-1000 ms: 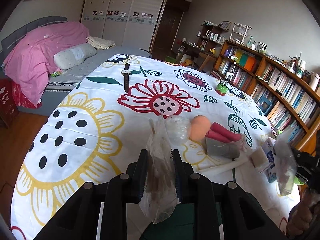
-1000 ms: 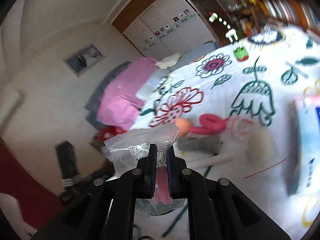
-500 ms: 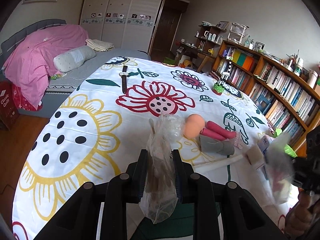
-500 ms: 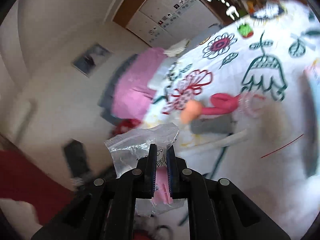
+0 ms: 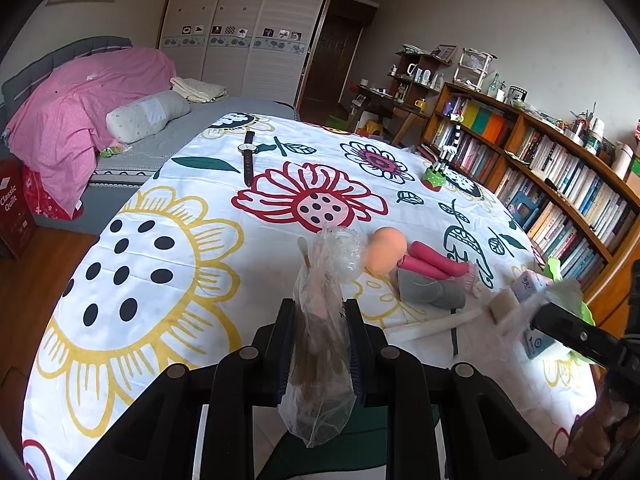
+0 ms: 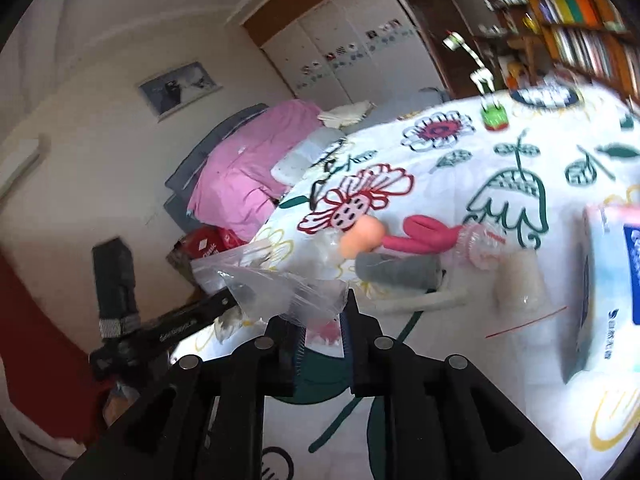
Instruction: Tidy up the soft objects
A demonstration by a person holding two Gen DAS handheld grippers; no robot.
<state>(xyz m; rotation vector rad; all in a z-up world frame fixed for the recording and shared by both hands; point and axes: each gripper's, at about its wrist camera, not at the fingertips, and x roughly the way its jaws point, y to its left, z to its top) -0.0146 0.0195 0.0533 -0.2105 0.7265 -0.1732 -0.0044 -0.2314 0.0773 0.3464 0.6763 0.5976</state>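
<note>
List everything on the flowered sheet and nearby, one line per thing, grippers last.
plastic bag: one, clear, clamped in the left gripper
makeup sponge: one, peach, mid-sheet
pink tubes: two, beside the sponge
grey roll: one, just below the tubes
tissue pack: one, white and blue, right edge of sheet
wristwatch: one, dark strap, far side of sheet
small pot: one, green and red, far right
sheet: one, white with flowers
bookshelf: one, wooden, right wall
left gripper: black, shut on bag
right gripper: black, state unclear, bag edge at its tips
</note>
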